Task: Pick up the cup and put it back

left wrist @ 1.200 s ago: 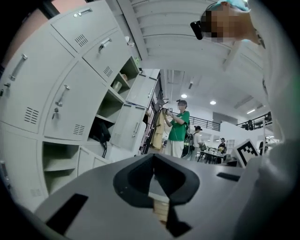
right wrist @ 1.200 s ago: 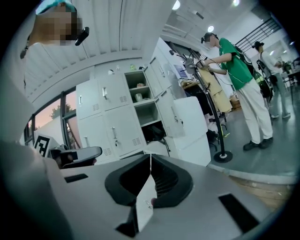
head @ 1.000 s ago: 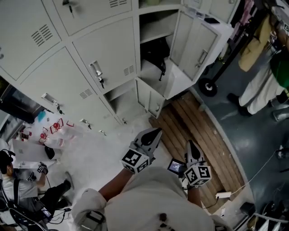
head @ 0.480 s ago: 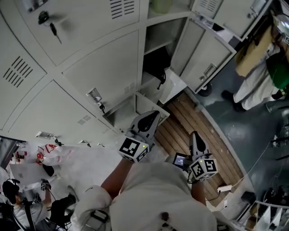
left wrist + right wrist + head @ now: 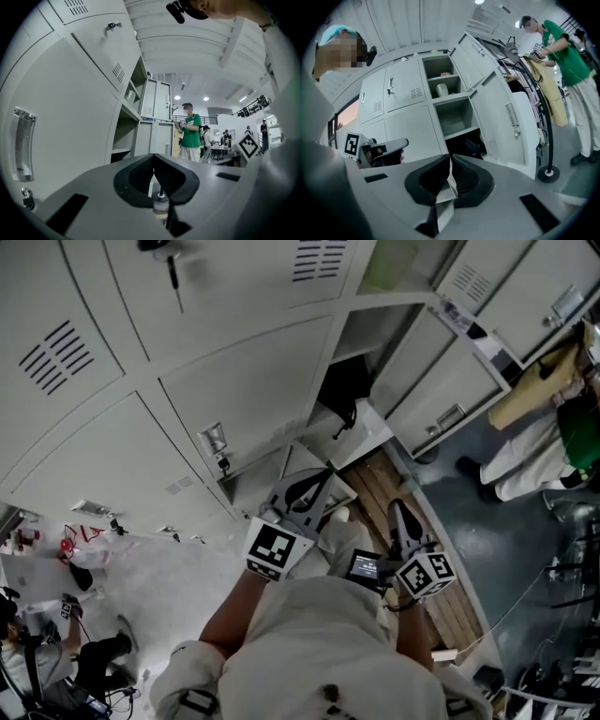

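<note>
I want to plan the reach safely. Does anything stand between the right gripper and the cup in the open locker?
Nothing visible does. The cup stands on a shelf of the open locker, whose door is swung aside to the right; only open air lies between it and the right gripper, whose jaws are together.

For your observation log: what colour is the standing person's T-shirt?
T-shirt is green; clearest in right gripper view.

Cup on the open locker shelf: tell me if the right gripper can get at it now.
Not yet, probably: the door stands open and nothing blocks the cup, but the right gripper is well short, jaws shut.
</note>
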